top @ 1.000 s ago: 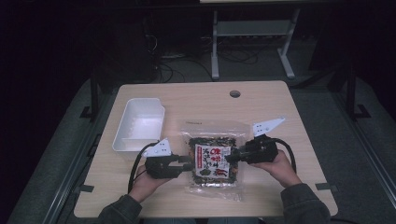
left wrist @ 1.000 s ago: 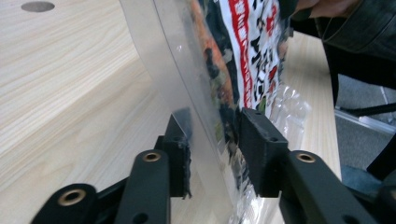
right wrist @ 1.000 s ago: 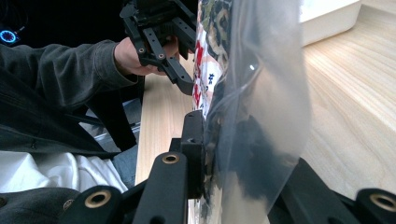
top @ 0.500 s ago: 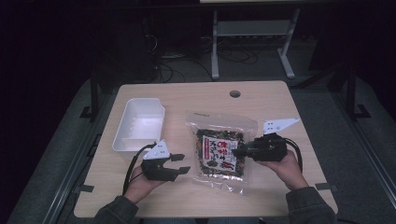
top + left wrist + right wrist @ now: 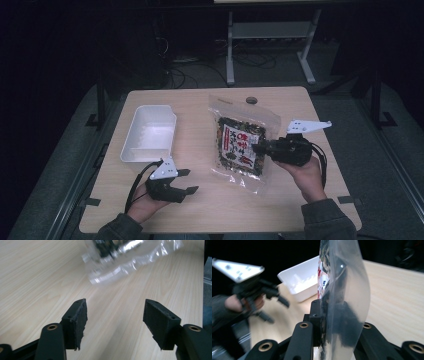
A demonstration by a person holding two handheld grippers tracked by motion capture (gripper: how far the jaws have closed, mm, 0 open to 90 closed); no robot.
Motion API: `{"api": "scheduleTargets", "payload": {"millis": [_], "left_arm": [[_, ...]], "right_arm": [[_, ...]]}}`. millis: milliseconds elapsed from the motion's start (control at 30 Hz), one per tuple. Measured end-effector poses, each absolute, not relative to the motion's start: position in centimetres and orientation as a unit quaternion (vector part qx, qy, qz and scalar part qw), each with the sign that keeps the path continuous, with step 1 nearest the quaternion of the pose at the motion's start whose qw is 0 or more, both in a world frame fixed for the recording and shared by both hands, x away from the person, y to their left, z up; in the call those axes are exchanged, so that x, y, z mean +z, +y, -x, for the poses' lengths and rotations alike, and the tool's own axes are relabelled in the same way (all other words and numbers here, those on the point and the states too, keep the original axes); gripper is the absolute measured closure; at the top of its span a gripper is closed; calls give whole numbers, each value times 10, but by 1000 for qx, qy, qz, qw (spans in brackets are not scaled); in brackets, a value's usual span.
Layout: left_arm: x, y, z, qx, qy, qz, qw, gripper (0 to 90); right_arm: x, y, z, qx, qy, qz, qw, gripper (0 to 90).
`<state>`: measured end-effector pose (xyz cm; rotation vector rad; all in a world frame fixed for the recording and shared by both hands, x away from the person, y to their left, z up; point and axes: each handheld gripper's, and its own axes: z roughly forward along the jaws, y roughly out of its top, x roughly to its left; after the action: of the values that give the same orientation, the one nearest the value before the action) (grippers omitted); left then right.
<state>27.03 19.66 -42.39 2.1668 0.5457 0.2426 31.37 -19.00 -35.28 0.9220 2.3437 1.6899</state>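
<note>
The bench [image 5: 200, 210] carried a white tray [image 5: 150, 132] at its left, and the clear snack bag [image 5: 242, 145] hung tilted above the middle, lifted off the wood. The right hand-held gripper [image 5: 257, 147] pinched that bag by one side edge, its jaws pressed together on the film, as the right gripper view showed [image 5: 329, 322]. The left hand-held gripper [image 5: 186, 181] sat low near the front edge, well apart from the bag, its jaws having just been opening and now spread with nothing between them [image 5: 113, 317]. The likely trouble lay in that single thin hold: slick film could slide out from the pads, or the heavy contents could swing the bag and twist it loose before it reached the tray.
</note>
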Motion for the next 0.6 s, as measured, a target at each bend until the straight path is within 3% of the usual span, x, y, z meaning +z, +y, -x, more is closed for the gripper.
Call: {"api": "scheduleTargets", "payload": {"millis": [200, 600], "left_arm": [[-426, 206, -265, 101, 224, -869, 430, 316], [-427, 217, -258, 113, 218, -875, 417, 279]], "right_arm": [[-344, -175, -315, 537, 765, -335, 116, 752], [-334, -139, -319, 544, 746, -350, 158, 753]]}}
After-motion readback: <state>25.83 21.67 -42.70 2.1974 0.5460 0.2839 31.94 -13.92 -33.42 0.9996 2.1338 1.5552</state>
